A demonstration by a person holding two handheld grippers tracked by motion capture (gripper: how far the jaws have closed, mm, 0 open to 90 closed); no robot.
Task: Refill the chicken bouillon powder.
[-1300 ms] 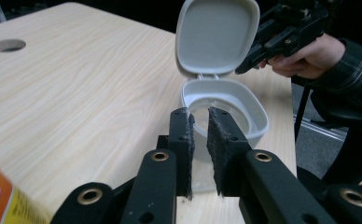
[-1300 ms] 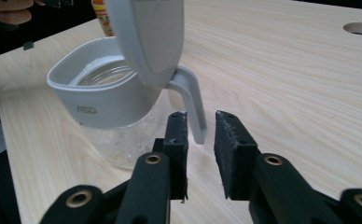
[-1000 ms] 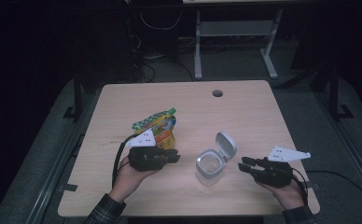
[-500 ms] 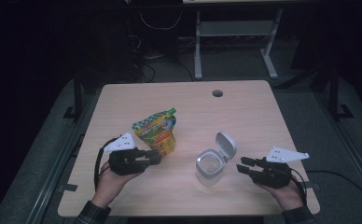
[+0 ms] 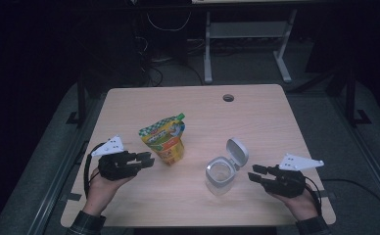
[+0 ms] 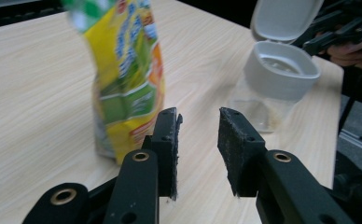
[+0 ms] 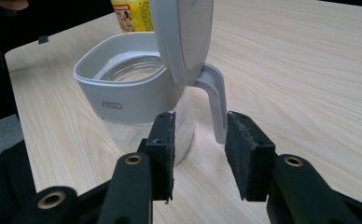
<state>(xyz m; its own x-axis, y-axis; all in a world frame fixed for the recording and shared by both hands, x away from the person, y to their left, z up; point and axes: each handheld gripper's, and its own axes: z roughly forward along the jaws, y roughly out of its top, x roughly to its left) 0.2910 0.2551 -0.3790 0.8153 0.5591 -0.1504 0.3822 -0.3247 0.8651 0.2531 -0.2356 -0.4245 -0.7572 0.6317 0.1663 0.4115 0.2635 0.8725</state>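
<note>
1. Standing partly open with nothing between its pads, the left gripper (image 5: 146,158) rests low over the pale wooden table (image 5: 256,117), just left of the yellow-and-green printed plastic stand-up pouch (image 5: 164,139); in the left gripper view the pouch (image 6: 123,79) rises just beyond the left-hand jaw, and whether that jaw touches it I cannot tell.
2. Its jaws have just been opening, with bare table showing through the gap.
3. The right gripper (image 5: 254,173) also stands partly open and holds nothing; it lies just right of the clear glass jar with a grey plastic collar and flipped-up grey lid (image 5: 223,169), and in the right gripper view the jar (image 7: 142,93) stands just ahead of the jaws, its lid hinge arm in line with the gap.
4. Compared with a second ago, the left hand has drawn back leftward, away from the pouch, which now stands in plain sight, while the right hand, the jar and its raised lid keep their places.
5. Pouch and jar stand well apart near the table's middle; a round cable hole (image 5: 228,97) sits far back, and nothing lies between either gripper and its nearest object.
</note>
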